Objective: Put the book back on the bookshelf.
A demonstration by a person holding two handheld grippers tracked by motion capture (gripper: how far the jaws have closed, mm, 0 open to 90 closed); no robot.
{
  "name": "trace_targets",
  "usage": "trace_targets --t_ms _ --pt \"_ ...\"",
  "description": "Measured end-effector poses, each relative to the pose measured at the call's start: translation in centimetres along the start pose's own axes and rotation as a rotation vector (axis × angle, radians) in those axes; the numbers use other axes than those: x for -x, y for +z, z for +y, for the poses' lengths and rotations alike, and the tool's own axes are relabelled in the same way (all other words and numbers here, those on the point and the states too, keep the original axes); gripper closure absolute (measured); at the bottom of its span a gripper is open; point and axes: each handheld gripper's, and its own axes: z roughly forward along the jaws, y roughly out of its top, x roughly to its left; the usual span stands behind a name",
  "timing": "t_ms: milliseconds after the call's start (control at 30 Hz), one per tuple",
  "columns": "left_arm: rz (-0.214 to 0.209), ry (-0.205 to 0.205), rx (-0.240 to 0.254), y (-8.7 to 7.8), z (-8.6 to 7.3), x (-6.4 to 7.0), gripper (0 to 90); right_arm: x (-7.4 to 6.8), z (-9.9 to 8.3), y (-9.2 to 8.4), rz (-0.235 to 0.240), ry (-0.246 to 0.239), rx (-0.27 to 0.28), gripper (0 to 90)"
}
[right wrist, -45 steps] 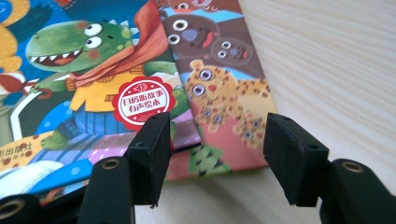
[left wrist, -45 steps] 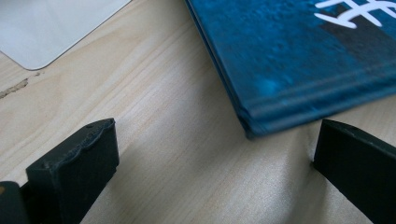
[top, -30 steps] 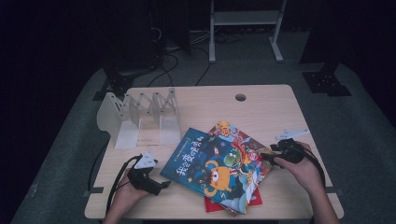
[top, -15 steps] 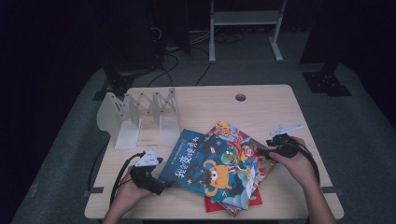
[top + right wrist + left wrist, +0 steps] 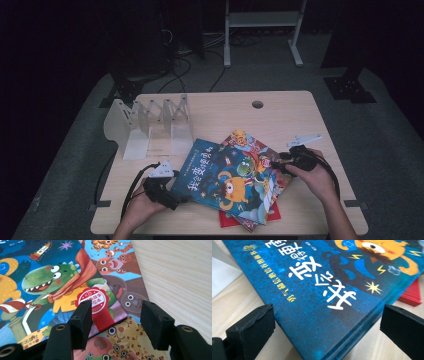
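I am holding my left hand-held gripper (image 5: 181, 199) at the near left corner of the blue book (image 5: 210, 172), the top one of a loose pile of picture books lying on the tabletop (image 5: 280, 110). In the left gripper view its two jaws are standing wide apart, one on each side of that corner of the blue book (image 5: 319, 290), and neither pad is pressing on the cover, so this gripper is released. A red book (image 5: 412, 293) is peeking out from under the blue one at the far right of that view, and in the high view the same red book (image 5: 227, 219) is sticking out at the near edge of the pile.

My right hand-held gripper (image 5: 276, 165) is sitting at the right edge of the pile, pointing in toward the books. In the right gripper view its jaws are standing partly apart just over the corner of the dinosaur book (image 5: 62, 290), where a round red seal is printed, and over the animal book (image 5: 120, 335) lying beneath it. I am seeing a clear gap between the pads and nothing pinched, so this gripper is released too.

The pile is lying in the near middle of the tabletop, between my two hands. A clear plastic book rack (image 5: 150, 125) is standing at the far left of the tabletop, well apart from the books. A small white strip (image 5: 304, 139) is lying on the wood just beyond my right hand (image 5: 315, 175).
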Motion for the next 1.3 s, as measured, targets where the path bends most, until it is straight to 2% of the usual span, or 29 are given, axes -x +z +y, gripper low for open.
trace_targets --t_ms 67,167,200,367,600,767,900,1033,1300 --pt "-0.034 -0.005 0.010 0.0 0.0 0.3 0.0 0.1 0.0 0.2 0.011 0.011 0.002 41.2" --pt "-0.054 0.007 0.006 0.2 0.1 0.6 0.0 0.2 0.0 0.2 0.012 0.017 0.003 41.1" --pt "-0.075 0.016 -0.001 0.3 0.2 0.9 0.0 0.3 0.0 0.3 0.019 0.020 0.002 39.7" --pt "-0.105 0.030 0.001 0.5 0.5 1.3 0.0 0.6 0.0 0.4 0.024 0.043 0.002 35.7" --pt "-0.078 0.015 0.017 0.5 0.5 0.9 0.0 0.7 -0.1 0.5 0.036 0.036 0.004 33.7" --pt "-0.052 0.000 0.028 0.1 0.4 0.4 0.0 0.9 0.1 1.0 0.039 0.036 0.011 26.0" --pt "-0.043 -0.005 0.038 0.0 0.4 0.2 0.0 1.0 0.3 1.1 0.043 0.028 0.008 26.0" --pt "-0.031 -0.028 0.059 -0.3 0.3 -0.2 0.0 1.0 0.6 1.6 0.061 0.011 0.020 26.6" --pt "-0.005 -0.055 0.056 -0.7 0.0 -0.8 0.0 0.3 0.9 2.3 0.079 -0.003 0.034 27.3"
